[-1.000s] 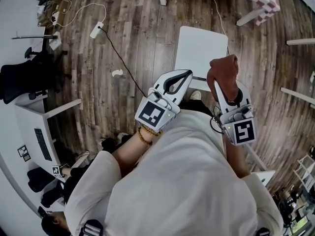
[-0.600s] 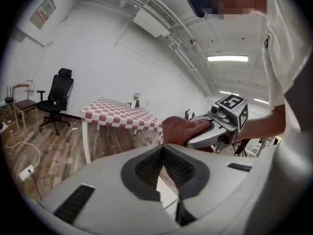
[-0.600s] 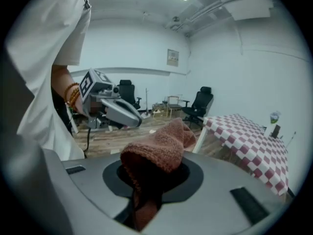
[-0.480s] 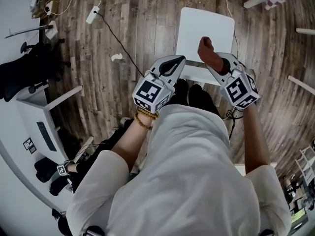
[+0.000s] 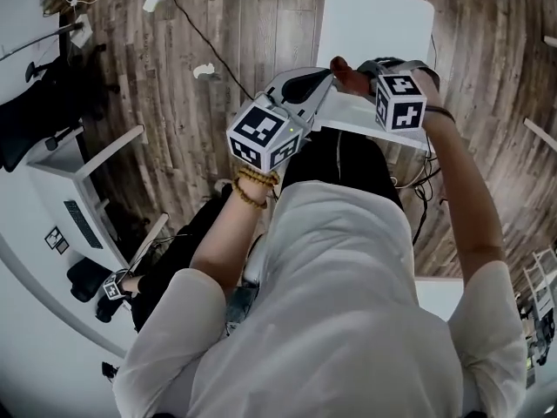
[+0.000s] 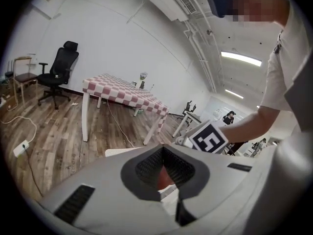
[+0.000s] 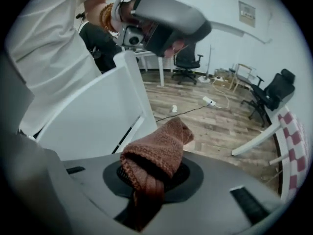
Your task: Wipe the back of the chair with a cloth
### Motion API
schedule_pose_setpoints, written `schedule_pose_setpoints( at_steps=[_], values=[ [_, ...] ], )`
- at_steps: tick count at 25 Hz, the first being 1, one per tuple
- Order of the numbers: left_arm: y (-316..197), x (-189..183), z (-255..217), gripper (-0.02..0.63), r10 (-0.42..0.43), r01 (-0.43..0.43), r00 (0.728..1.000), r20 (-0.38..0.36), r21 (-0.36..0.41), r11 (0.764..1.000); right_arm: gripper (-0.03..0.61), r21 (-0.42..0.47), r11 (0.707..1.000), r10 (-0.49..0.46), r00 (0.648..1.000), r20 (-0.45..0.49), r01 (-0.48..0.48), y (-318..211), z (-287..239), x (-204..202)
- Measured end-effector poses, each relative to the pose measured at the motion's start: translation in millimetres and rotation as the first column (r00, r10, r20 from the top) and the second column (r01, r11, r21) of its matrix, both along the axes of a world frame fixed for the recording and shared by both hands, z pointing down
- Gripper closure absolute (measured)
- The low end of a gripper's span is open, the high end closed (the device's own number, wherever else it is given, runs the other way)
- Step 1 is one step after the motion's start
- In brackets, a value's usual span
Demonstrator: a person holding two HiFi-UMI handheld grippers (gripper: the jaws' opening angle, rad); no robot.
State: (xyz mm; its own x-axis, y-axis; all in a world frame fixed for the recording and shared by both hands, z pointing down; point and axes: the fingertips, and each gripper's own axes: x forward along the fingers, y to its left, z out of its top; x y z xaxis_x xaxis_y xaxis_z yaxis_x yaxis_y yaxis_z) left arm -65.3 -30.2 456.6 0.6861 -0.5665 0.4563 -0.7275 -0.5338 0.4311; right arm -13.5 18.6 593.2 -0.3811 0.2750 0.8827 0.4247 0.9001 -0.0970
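Rust-brown knitted cloth [image 7: 159,153] sits bunched and pinched between the clamped jaws of our right gripper [image 7: 146,190], its loose end poking up past the tips. We hold it just beside the flat backrest of the white chair [image 7: 93,116], near the top edge. We cannot tell whether the cloth touches the panel. Our left gripper [image 5: 324,78] hovers close by over that same top edge, jaws pressed together with nothing between them, tips pointing toward the cloth. The chair's seat lies on the far side of the backrest, over the dark wooden plank floor [image 5: 218,24].
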Motion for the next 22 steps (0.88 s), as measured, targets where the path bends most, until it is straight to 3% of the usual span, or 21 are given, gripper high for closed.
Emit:
schedule_pose_setpoints(
  at_steps=[4,9,16,22],
  values=[
    [3.3,-4.6,12.1,0.614,0.000,0.000,1.000,0.003,-0.038,0.999,0.477,-0.064,0.983,-0.176,0.983,-0.053,0.173,22.4,41.3,-2.6],
    [7.5,-5.4,23.6,0.614,0.001,-0.002,1.000,0.000,-0.075,0.997,0.477,-0.102,0.946,-0.317,0.945,-0.081,0.309,42.3,78.0,-1.1],
    [14.1,-0.5,33.5,0.614,0.004,-0.004,1.000,0.008,-0.113,0.994,0.479,-0.118,0.897,-0.436,0.895,-0.094,0.425,57.2,106.0,4.2],
    [19.6,-2.1,27.1,0.614,0.020,-0.018,1.000,0.020,-0.108,0.994,0.479,-0.097,0.856,-0.512,0.858,-0.033,0.508,61.5,81.8,2.4]
  ],
)
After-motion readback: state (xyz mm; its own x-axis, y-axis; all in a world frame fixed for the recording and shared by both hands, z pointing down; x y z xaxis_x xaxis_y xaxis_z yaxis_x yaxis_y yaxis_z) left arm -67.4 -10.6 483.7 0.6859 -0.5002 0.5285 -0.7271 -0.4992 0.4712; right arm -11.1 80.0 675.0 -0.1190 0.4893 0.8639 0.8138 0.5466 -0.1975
